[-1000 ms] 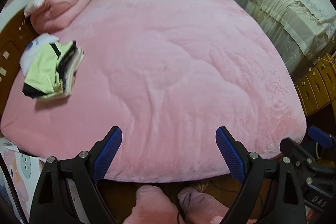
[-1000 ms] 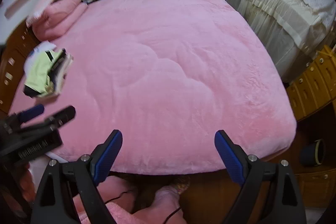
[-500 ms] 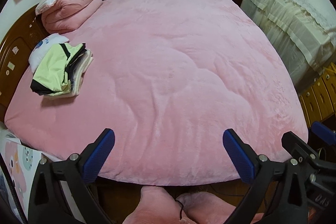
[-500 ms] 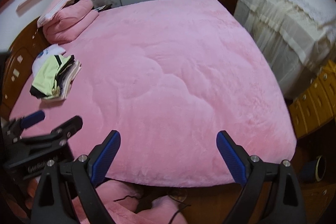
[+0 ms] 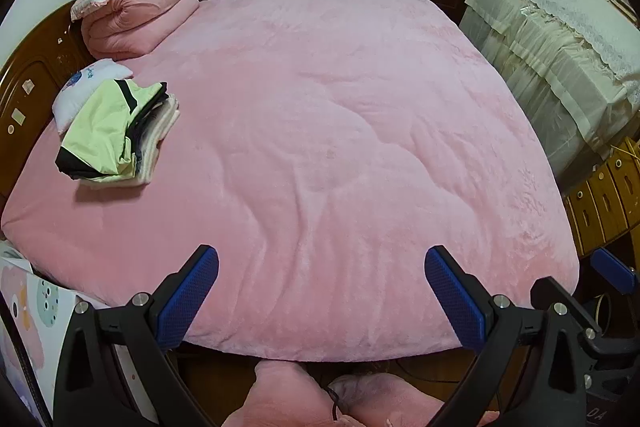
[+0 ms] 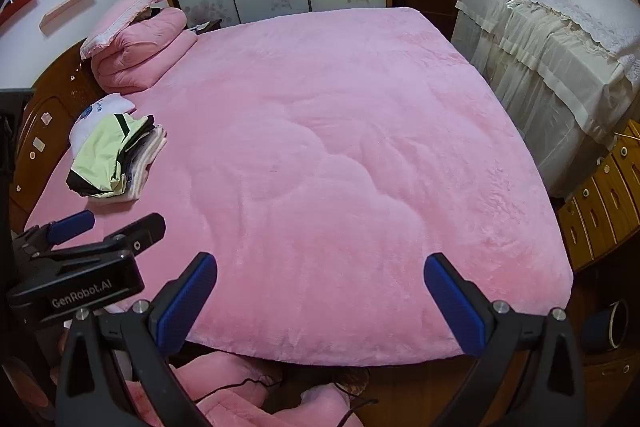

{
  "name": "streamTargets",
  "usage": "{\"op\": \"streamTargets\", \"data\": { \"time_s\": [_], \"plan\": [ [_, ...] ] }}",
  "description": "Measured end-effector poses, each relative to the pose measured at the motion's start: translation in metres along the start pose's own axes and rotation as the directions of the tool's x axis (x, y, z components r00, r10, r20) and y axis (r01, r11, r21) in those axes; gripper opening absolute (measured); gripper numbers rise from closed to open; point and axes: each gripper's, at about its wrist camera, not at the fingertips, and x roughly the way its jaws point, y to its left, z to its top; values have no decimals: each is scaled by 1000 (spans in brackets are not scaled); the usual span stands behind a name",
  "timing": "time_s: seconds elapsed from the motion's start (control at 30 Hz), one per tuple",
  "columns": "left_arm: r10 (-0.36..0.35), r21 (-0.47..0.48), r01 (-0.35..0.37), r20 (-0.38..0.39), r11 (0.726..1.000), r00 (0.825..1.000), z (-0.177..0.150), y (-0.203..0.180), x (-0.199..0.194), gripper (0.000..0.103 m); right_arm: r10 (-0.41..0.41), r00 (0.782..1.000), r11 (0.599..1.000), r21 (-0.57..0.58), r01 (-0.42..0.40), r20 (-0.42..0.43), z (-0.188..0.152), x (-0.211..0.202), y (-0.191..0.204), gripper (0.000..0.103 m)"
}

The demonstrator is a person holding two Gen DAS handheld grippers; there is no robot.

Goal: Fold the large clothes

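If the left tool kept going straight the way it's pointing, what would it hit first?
Probably the pink blanket covering the bed. The left tool is open and empty, aimed at its bare near part; nothing seems to lie between, though depth is unclear.

Your two grippers, wide and empty

Your left gripper (image 5: pixel 322 289) and right gripper (image 6: pixel 320 297) tilt downward side by side; the right's jaws have just been opening, nothing between either pair.

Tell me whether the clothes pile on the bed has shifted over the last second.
No. The clothes pile lies beside the folded pink quilt as before; only the camera moved.
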Motion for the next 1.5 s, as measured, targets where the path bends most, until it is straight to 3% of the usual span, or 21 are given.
{"op": "streamTargets", "data": {
  "time_s": [0.47,1.5],
  "plan": [
    [-3,8,2,12,1000,1000,13,15,6,102,-5,1000,999,31,6,-17,9,10,3,103],
    [28,81,-30,31,996,999,19,-18,8,102,-13,999,999,35,14,-31,11,12,0,103]
  ]
}}
